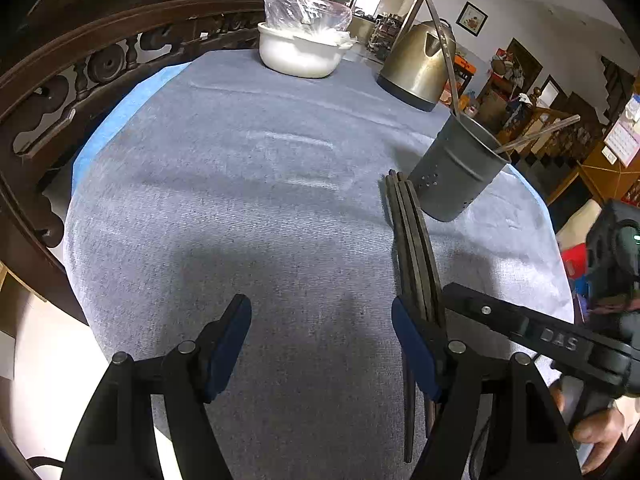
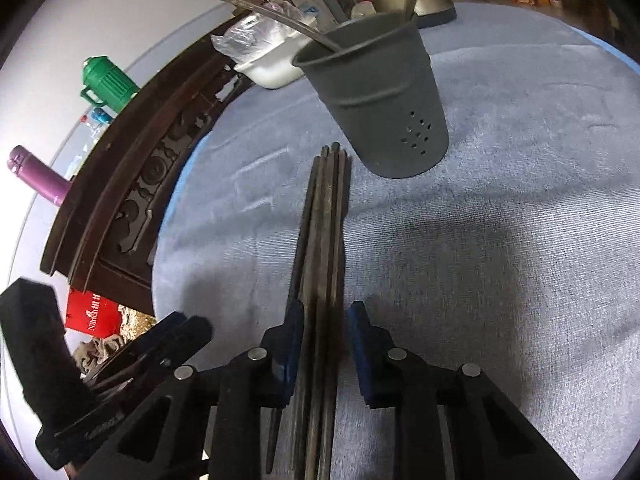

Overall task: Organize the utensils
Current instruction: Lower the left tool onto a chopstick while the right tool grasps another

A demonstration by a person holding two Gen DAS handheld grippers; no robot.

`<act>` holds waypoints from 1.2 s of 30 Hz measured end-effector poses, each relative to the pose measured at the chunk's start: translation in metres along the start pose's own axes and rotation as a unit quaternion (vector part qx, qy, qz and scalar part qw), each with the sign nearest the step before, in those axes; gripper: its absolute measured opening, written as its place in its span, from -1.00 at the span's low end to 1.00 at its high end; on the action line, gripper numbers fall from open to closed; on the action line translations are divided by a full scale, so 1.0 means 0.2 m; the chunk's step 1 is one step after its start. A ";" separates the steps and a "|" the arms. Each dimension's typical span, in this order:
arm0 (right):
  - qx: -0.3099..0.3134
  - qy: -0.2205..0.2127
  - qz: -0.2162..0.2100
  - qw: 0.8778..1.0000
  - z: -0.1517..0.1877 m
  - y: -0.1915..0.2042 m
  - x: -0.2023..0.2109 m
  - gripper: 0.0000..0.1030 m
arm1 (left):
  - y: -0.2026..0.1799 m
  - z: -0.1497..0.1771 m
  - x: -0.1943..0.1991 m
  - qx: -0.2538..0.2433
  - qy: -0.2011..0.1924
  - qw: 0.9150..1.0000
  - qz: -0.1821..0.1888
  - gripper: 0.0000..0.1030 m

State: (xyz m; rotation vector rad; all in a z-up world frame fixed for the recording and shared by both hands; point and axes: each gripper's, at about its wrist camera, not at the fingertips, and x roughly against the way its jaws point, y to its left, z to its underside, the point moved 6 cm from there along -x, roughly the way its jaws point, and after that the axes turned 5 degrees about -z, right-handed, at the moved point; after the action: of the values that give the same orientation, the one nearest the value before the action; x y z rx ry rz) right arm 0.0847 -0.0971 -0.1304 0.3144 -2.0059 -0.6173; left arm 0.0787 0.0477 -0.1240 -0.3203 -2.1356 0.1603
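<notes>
Left gripper (image 1: 322,344): fingers spread wide over the grey cloth (image 1: 248,208), holding nothing. Right gripper (image 2: 325,344): blue pads (image 2: 362,344) set either side of a bundle of dark chopsticks (image 2: 324,232), a narrow gap visible on the right. The chopstick tips lie just left of the grey perforated holder (image 2: 380,100), farther on.

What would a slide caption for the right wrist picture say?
Right gripper straddles a bundle of dark chopsticks on the blue-grey cloth, pointing toward a grey perforated utensil holder.
</notes>
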 end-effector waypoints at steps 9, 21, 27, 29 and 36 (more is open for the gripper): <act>-0.025 0.012 -0.011 1.000 0.00 -0.05 -0.02 -0.87 | 0.00 0.00 0.00 0.000 0.008 1.000 0.002 0.42; -0.081 0.016 -0.062 0.995 0.05 -0.14 0.09 -0.86 | -0.19 0.01 -0.13 -0.029 0.063 0.997 0.031 0.42; -0.104 0.004 -0.072 0.992 0.06 -0.23 0.16 -0.85 | -0.28 0.01 -0.18 -0.052 0.059 0.997 0.012 0.42; -0.109 0.004 -0.071 0.991 0.08 -0.26 0.17 -0.84 | -0.29 0.00 -0.19 -0.057 0.053 0.997 0.009 0.42; -0.091 0.004 -0.042 0.995 0.09 -0.27 0.17 -0.84 | -0.28 -0.02 -0.21 -0.083 0.034 0.996 -0.025 0.10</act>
State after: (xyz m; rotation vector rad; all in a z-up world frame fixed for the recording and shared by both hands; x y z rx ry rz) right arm 0.0498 -0.1529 -0.1423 0.2916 -1.9202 -0.8439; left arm 0.0937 -0.0186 -0.1415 -0.3637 -2.0919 -0.0571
